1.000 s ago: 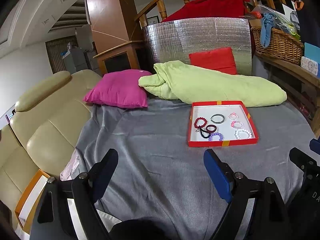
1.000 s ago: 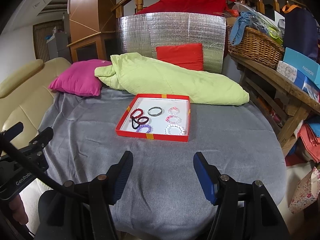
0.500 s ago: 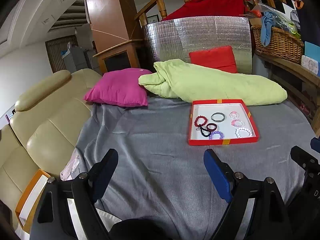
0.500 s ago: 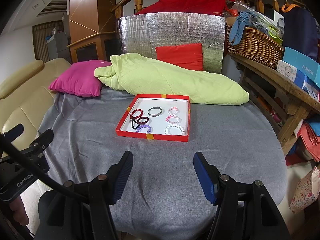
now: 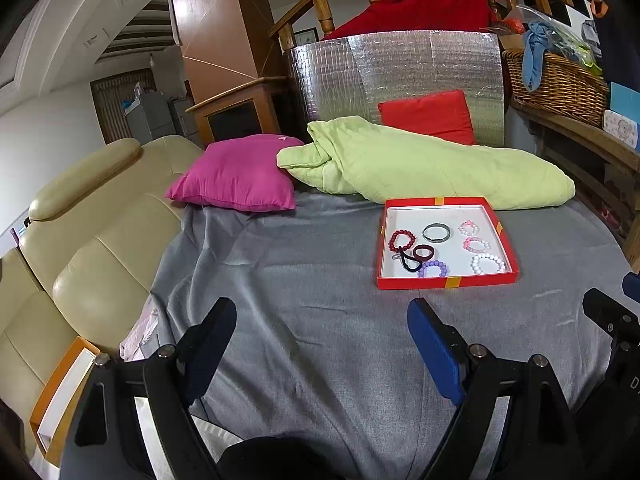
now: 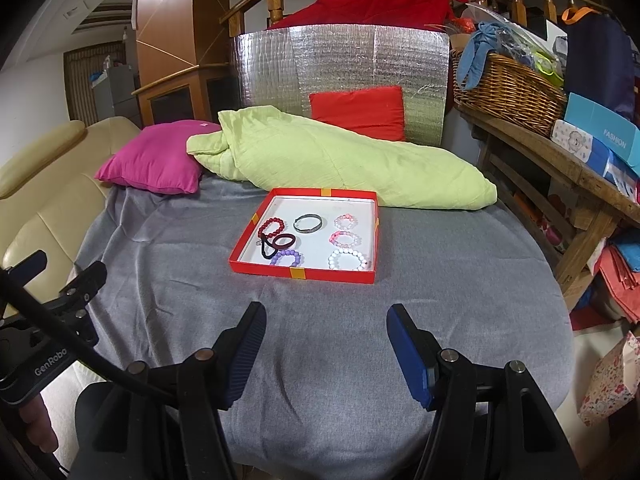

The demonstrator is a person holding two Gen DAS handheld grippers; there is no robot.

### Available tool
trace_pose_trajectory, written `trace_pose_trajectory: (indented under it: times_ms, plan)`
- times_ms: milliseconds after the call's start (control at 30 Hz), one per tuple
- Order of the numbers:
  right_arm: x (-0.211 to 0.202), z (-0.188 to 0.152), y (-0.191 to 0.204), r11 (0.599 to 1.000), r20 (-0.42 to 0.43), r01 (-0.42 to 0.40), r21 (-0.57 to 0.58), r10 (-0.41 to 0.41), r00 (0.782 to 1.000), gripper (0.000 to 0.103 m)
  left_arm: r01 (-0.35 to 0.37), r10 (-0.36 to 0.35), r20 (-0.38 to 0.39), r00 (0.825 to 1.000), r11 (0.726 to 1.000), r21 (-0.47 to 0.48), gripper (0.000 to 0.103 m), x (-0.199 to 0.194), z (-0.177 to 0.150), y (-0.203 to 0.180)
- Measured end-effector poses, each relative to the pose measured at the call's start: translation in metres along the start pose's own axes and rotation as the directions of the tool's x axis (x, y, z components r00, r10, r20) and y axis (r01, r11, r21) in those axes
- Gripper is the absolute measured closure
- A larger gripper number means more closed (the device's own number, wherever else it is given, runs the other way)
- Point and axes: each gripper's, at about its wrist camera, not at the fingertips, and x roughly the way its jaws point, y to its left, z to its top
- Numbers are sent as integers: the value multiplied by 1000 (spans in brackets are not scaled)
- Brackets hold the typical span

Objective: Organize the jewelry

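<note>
Here both the left gripper (image 5: 320, 344) and right gripper (image 6: 324, 344) hang with fingers wide and empty, short of the red tray (image 6: 300, 273). The bracelets lie inside it, the tangled dark hair ties (image 6: 276, 245) toward its left edge. Probably best to approach low and pinch one loop only.

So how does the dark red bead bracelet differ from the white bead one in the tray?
The dark red bracelet lies in the tray's far left part; the white bracelet lies at its near right corner. The white one looks larger, though it is nearer the camera. The red one touches a dark hair tie; the white one lies apart. Both are round bead loops lying flat.
</note>
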Motion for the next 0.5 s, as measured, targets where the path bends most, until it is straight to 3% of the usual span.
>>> trace_pose_trajectory:
  times_ms: [500]
  plan:
    - [7, 11, 5, 1000, 14, 17, -12, -17, 1000, 36, -6, 6, 4, 1000, 1000, -16, 15, 5, 3, 2]
